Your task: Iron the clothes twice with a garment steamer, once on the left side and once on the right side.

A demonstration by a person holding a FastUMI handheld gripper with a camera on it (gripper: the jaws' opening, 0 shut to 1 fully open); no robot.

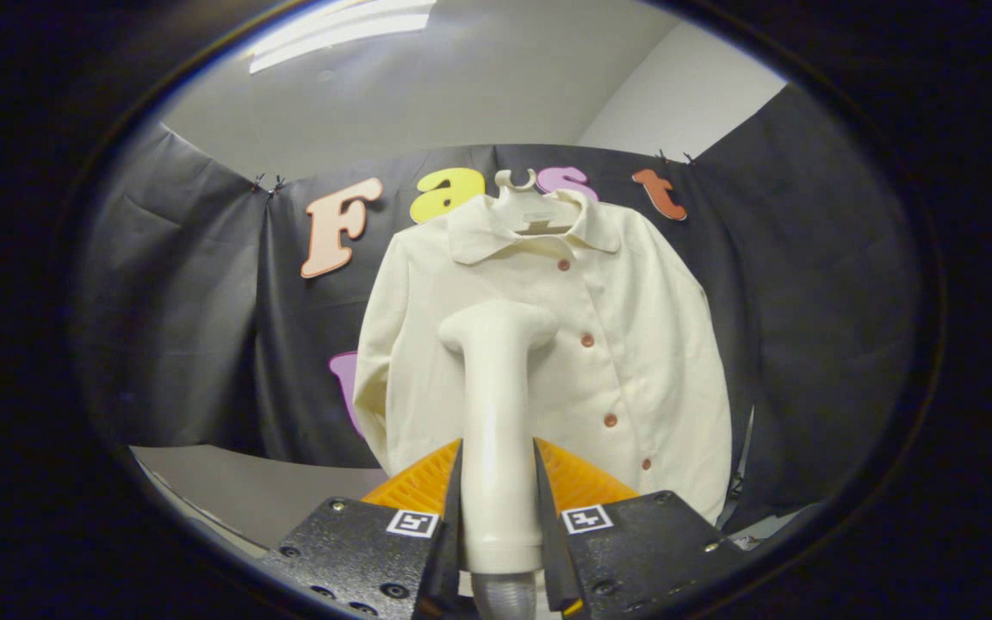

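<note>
A cream button-up shirt [634,344] hangs on a white hanger [523,194] against the booth's dark wall, its front facing me, with a row of reddish buttons running down it. The cream garment steamer [496,405] stands upright between my fingers, its handle clamped from both sides. Its head points at the shirt's left half, about chest height, just left of the button row. Whether the head touches the cloth I cannot tell. My gripper [498,508] is shut on the steamer's handle.
A grey tabletop [246,491] lies low to the left, below the shirt's hanging sleeve [371,387]. The dark cloth wall [806,344] spreads behind and around the shirt on both sides.
</note>
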